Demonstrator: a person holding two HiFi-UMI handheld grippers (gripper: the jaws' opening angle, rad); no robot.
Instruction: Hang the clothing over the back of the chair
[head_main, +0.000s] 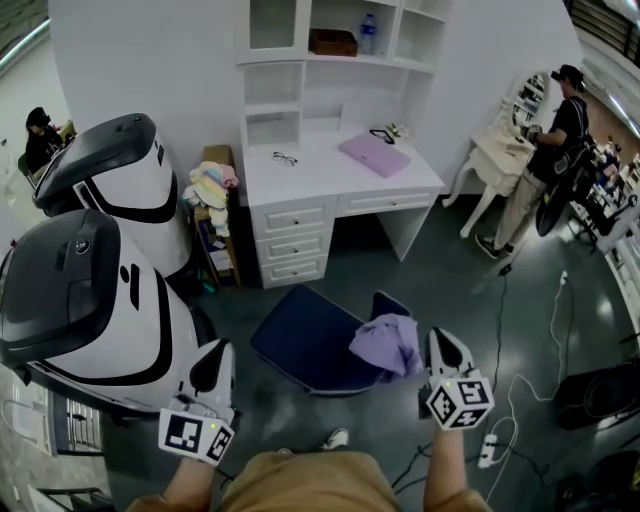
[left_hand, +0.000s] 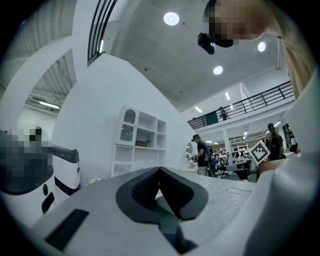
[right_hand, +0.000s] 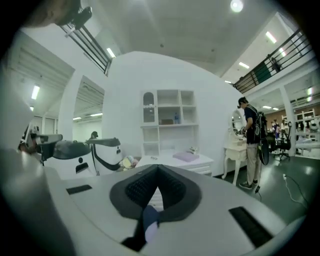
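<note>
Clothing (head_main: 388, 345) — one lavender piece, bunched at the right side of the one dark-blue chair (head_main: 300, 345), pinched in the right gripper (head_main: 440, 342), whose fingers (right_hand: 175, 187) were clamped on the cloth. Left gripper (head_main: 220, 355) had its fingers together, empty. Shelf unit (head_main: 300, 75) held one brown box (head_main: 332, 42) and one bottle (head_main: 368, 33). Tabletop (head_main: 320, 180) — one purple folder (head_main: 374, 154), one pair of glasses (head_main: 285, 158).

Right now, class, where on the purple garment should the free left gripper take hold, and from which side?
Probably the loose left edge of the purple garment, from the left: it hangs bunched from the right gripper, over the navy chair.
</note>
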